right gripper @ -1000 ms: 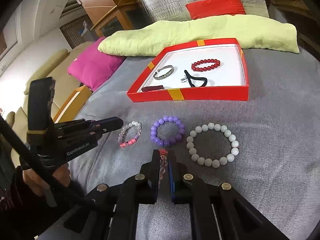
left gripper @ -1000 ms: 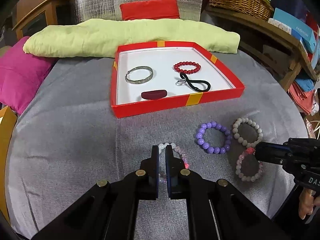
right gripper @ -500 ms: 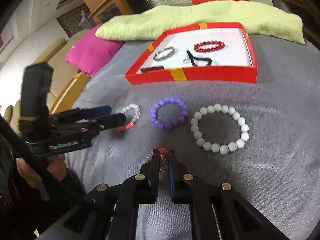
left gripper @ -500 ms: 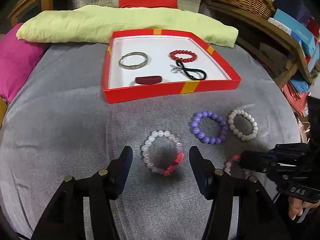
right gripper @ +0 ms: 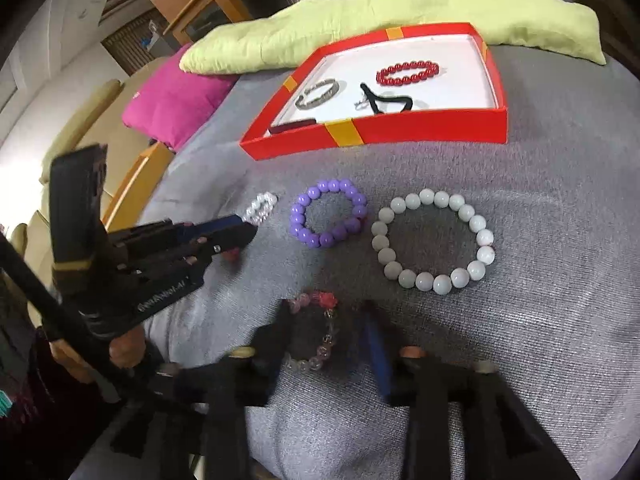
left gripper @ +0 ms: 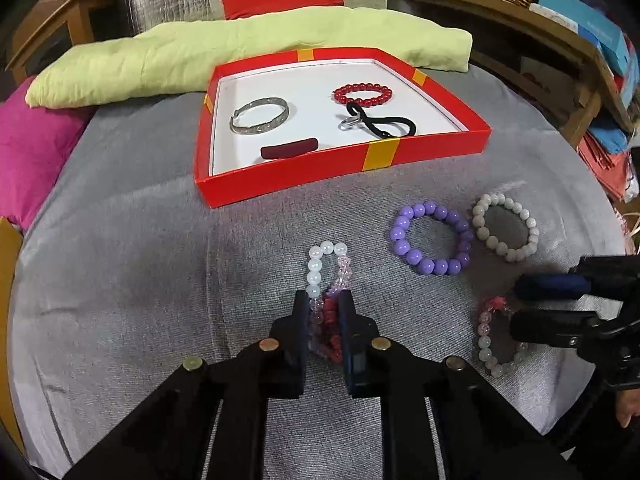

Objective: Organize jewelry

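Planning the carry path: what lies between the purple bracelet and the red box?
Only bare grey cloth between purple bracelet and red box, in both views.

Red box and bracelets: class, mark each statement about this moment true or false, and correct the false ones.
1. The red box holds a red bead bracelet. True.
2. The purple bracelet lies inside the box. False: it lies on the grey cloth.
3. The left tongs pinch a pink-and-white bracelet. True.
4. The right tongs are clamped shut. False: they stand open around a pink bracelet.
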The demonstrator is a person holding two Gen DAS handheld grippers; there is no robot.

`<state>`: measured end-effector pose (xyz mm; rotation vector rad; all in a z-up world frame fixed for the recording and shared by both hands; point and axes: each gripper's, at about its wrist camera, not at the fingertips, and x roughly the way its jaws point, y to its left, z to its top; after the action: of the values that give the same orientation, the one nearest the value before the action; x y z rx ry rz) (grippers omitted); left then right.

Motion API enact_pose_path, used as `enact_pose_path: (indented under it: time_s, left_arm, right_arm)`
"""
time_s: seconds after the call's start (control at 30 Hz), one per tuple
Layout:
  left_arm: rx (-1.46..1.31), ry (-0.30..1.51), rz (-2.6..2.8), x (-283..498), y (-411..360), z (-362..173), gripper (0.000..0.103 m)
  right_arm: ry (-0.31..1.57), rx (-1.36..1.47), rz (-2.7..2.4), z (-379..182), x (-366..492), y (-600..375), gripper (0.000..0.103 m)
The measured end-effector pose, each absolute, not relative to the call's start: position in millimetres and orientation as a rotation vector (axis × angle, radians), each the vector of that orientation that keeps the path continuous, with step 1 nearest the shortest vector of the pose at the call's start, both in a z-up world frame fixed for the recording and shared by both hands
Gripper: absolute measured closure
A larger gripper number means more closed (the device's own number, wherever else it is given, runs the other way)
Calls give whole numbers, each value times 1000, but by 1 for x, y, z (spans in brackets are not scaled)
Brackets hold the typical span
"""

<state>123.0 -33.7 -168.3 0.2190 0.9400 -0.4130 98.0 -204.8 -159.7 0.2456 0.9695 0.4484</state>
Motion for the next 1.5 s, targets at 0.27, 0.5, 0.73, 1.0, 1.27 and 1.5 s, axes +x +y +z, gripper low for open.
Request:
enact_pose_path:
  time_s: [0.27, 0.5, 0.73, 1.0, 1.27, 1.5]
  left_arm:
    - [189, 922, -412, 123, -28, -161, 97]
    - [156, 921, -396, 126, -21, -158, 98]
    - [135, 946, -422, 128, -21, -160, 98]
    - [161, 959, -465, 123, -34, -163, 42]
    - [196, 952, -466, 125, -39, -169, 88]
    - [166, 941, -451, 125, -31, -165, 89]
  right_arm:
    - [920, -5, 385, -160, 87, -178, 92]
    - [835, -2, 366, -148, 83, -182, 94]
    - [817, 104, 374, -141, 90, -194, 94]
    - [851, 111, 374, -148, 91, -195, 94]
    - [872, 116, 360, -153, 93, -198, 94]
    - [835, 161, 356, -145, 91, -205, 94]
